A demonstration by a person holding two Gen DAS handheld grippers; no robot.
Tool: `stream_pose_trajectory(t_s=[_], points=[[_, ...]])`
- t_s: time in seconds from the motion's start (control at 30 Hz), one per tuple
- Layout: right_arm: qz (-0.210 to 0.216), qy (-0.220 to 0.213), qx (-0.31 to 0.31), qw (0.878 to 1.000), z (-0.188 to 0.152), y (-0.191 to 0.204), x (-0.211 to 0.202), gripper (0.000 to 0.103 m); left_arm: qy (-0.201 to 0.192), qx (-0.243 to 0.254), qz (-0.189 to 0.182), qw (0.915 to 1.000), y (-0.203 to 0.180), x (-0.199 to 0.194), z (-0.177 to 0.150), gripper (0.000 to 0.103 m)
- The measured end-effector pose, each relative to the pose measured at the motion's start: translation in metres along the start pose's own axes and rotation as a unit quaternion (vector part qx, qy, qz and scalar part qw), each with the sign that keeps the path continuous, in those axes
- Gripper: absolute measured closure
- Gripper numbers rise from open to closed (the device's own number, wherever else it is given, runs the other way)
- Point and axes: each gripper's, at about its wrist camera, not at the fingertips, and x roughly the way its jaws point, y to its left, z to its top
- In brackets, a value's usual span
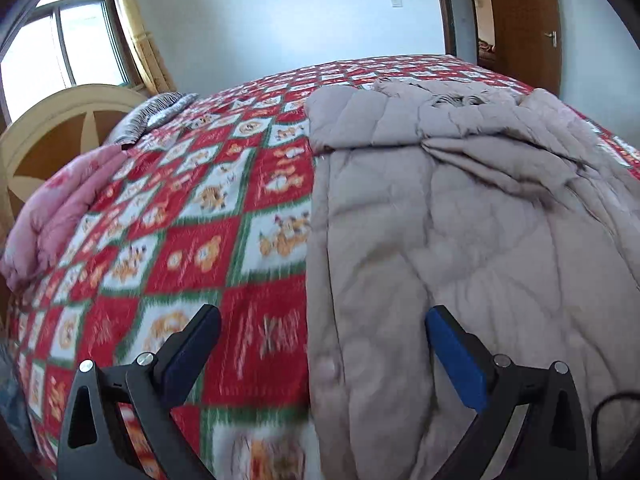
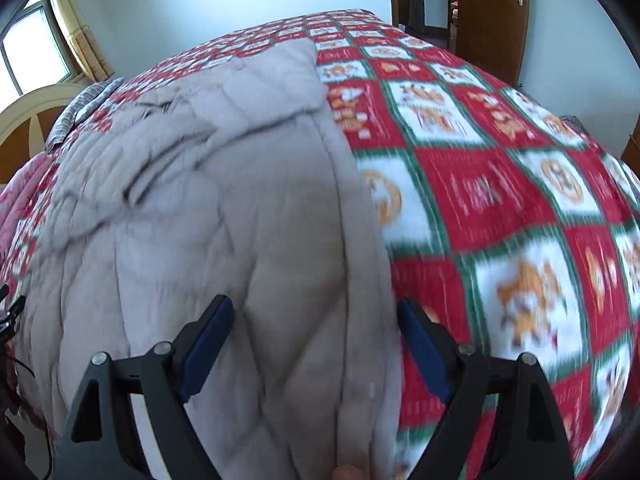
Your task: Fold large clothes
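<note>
While one coat [image 1: 460, 216] lies flat, two grippers [image 1: 322, 336] [image 2: 316, 320] gape.

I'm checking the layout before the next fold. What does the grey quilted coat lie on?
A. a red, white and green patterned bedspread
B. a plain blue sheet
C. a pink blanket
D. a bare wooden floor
A: the grey quilted coat is spread flat on the red, white and green patterned bedspread, which shows on either side of it in the two wrist views.
</note>
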Motion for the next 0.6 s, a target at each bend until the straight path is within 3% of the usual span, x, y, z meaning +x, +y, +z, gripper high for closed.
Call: stream_pose_trajectory(t_s=[0.13,0.3,0.5,0.6], points=[[0.01,-0.002,0.02,1.0,-0.033,-0.002,-0.014,0.017,0.002,-0.016,-0.015,0.9998,-0.001,-0.014,-0.027,0.001],[0.036,-0.002,0.024,0.999,-0.07,0.002,-0.027,0.017,0.01,-0.034,-0.063,0.9974,-0.01,-0.022,-0.054,0.001],[0.061,-0.008,0.03,0.998,-0.095,0.002,-0.036,0.027,0.016,-0.081,-0.108,0.9907,-0.008,-0.018,-0.063,0.001],[0.075,-0.012,0.039,0.996,-0.1,0.0,-0.037,0.039,0.003,-0.069,-0.113,0.9911,-0.012,-0.021,-0.066,0.005]])
